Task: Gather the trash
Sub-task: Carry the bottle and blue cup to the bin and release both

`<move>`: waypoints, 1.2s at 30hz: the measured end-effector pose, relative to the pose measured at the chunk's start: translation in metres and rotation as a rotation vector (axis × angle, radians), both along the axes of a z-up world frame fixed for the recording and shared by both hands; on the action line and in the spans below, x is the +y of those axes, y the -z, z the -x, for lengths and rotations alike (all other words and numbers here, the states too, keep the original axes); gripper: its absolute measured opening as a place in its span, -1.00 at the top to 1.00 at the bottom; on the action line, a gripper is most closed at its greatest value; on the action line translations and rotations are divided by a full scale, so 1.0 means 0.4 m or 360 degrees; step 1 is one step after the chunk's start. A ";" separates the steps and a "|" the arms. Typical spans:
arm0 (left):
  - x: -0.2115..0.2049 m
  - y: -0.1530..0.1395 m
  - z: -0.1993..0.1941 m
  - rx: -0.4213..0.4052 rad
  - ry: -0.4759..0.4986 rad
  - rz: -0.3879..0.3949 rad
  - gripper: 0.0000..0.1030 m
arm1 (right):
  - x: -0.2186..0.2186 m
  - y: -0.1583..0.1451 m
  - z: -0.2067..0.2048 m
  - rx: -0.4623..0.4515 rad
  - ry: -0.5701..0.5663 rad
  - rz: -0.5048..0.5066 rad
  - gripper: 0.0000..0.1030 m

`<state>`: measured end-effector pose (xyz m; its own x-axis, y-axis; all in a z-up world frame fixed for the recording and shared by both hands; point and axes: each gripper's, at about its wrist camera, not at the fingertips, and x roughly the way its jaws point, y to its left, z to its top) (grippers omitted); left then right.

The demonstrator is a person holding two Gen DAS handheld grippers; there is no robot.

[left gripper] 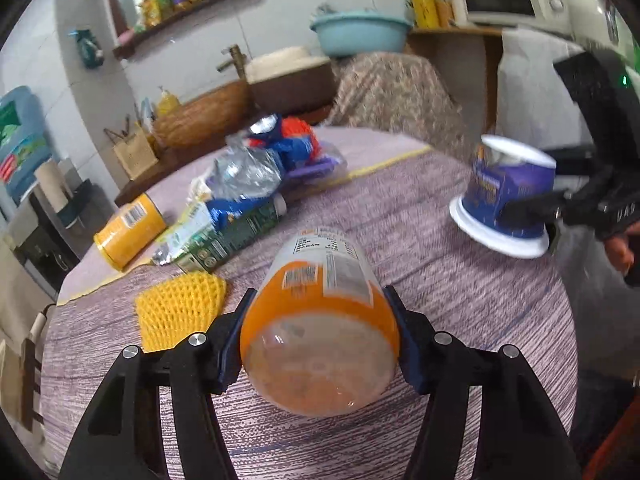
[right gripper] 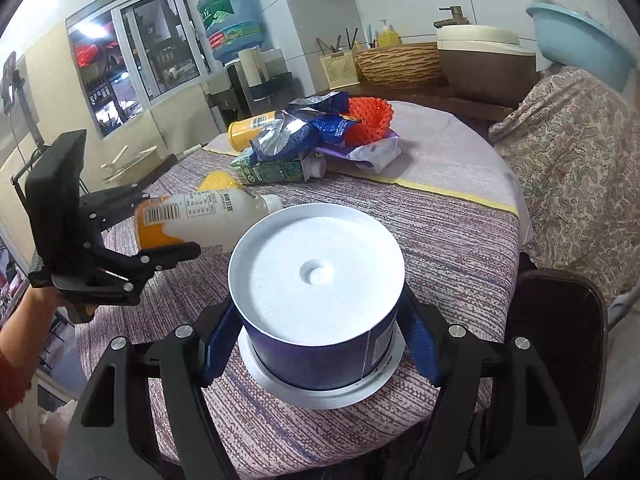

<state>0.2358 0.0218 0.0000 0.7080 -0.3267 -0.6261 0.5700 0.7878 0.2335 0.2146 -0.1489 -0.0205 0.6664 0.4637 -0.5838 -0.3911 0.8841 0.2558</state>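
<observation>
An orange-and-white plastic bottle (left gripper: 320, 320) lies lengthwise between the fingers of my left gripper (left gripper: 320, 292), base toward the camera, and both pads press on its sides. The right wrist view shows that bottle (right gripper: 200, 216) lifted off the table in the left gripper (right gripper: 168, 224). My right gripper (right gripper: 318, 308) is shut on a blue paper cup (right gripper: 316, 272) turned upside down, white base up, with its rim just over the tablecloth. From the left wrist view the cup (left gripper: 508, 196) hangs at the right in the right gripper (left gripper: 520, 208).
On the round table (left gripper: 440, 280) lie a yellow can (left gripper: 128, 236), a green carton (left gripper: 236, 232), crumpled foil bags (left gripper: 248, 176), an orange foam net (left gripper: 296, 132) and a yellow foam net (left gripper: 180, 308). A paisley-covered chair (right gripper: 572, 168) and a dark chair (right gripper: 560, 320) stand to the right.
</observation>
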 end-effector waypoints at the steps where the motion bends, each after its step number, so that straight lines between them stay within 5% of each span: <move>1: -0.001 -0.006 0.007 -0.0024 -0.0014 0.0021 -0.19 | -0.003 0.000 0.005 -0.0003 0.0003 0.0001 -0.40; 8: 0.007 -0.042 -0.001 -0.0089 -0.0082 0.0245 -0.19 | -0.020 -0.007 0.029 -0.0028 0.0009 0.0003 -0.40; 22: -0.087 -0.096 0.020 -0.0135 -0.0046 0.0406 -0.19 | -0.096 -0.026 0.072 -0.0118 0.0065 -0.0047 -0.40; 28: -0.228 -0.132 0.057 -0.0168 0.0078 0.0477 -0.19 | -0.226 -0.043 0.110 -0.0190 0.0292 -0.0032 -0.40; 36: -0.495 -0.125 0.066 -0.0043 0.0357 0.0579 -0.19 | -0.469 0.023 0.175 -0.0120 0.0730 0.0070 -0.40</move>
